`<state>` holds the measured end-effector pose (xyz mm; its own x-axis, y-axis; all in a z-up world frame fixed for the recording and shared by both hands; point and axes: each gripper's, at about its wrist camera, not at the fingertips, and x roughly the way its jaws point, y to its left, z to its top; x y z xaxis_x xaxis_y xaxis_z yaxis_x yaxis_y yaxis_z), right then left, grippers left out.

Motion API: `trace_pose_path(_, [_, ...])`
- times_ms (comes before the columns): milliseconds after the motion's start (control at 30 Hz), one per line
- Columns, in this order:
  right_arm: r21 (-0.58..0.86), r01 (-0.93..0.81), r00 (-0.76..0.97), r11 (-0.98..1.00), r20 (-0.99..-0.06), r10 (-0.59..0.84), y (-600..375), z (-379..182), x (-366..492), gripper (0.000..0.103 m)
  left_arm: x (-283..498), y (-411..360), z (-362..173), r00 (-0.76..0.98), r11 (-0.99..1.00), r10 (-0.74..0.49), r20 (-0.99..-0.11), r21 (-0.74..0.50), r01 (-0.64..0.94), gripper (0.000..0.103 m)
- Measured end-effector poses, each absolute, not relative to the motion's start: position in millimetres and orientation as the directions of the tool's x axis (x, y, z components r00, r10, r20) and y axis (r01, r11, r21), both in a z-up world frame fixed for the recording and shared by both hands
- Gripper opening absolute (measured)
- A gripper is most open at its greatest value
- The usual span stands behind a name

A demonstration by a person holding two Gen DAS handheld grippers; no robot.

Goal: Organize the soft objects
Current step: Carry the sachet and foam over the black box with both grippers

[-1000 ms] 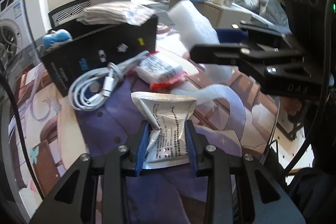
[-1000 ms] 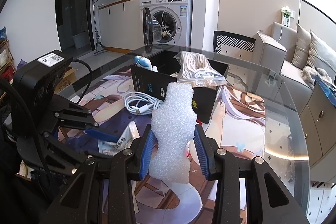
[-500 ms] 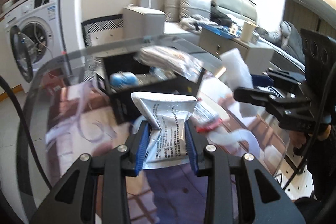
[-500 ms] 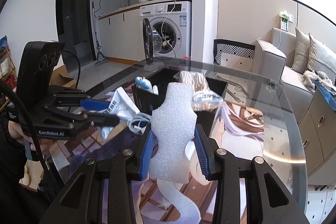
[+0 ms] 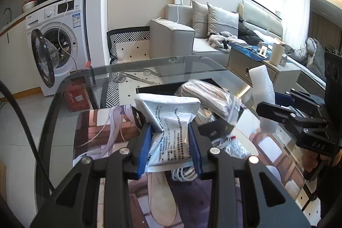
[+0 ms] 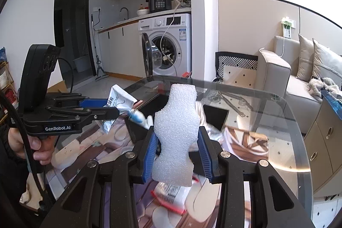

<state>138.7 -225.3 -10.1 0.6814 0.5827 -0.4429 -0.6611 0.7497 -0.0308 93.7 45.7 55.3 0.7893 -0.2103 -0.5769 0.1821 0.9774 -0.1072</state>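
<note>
My left gripper [image 5: 170, 147] is shut on a white printed pouch [image 5: 171, 121] and holds it in the air just before the black box [image 5: 215, 129]. It also shows in the right wrist view [image 6: 102, 107] with the pouch [image 6: 118, 100]. My right gripper [image 6: 176, 153] is shut on a white foam piece [image 6: 175, 131], held above the table near the box [image 6: 213, 114]. The foam [image 5: 264, 95] and right gripper [image 5: 286, 114] show at the right of the left wrist view. A clear bag of soft items [image 5: 211, 97] lies on the box.
A glass table [image 6: 267, 121] with a printed mat [image 5: 102, 125] holds a white cable [image 5: 183, 173] and a red-edged packet [image 6: 171, 196]. A blue and white item [image 6: 139, 118] sits at the box's left. A washing machine [image 5: 57, 40] and sofa [image 5: 192, 35] stand beyond.
My left gripper lifted the pouch off the mat and swung up toward the box. My right gripper rose with the foam.
</note>
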Motion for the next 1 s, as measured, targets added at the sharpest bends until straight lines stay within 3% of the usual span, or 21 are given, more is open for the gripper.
trace_pose_path(300, [-0.047, -0.64, 0.703, 0.767, -0.439, 0.56, -217.9, -6.3, 165.3, 0.038, 115.4, 38.6, 58.0, 0.8, 0.983, -0.181, -0.572, -0.077, 0.166, 0.033])
trace_pose_path(1000, [-0.063, -0.671, 0.641, 0.739, -0.551, 0.535, -185.0, -33.5, 235.4, 0.038, 177.7, 23.1, 43.6, 0.779, 0.981, -0.17, -0.604, -0.028, 0.192, 0.033])
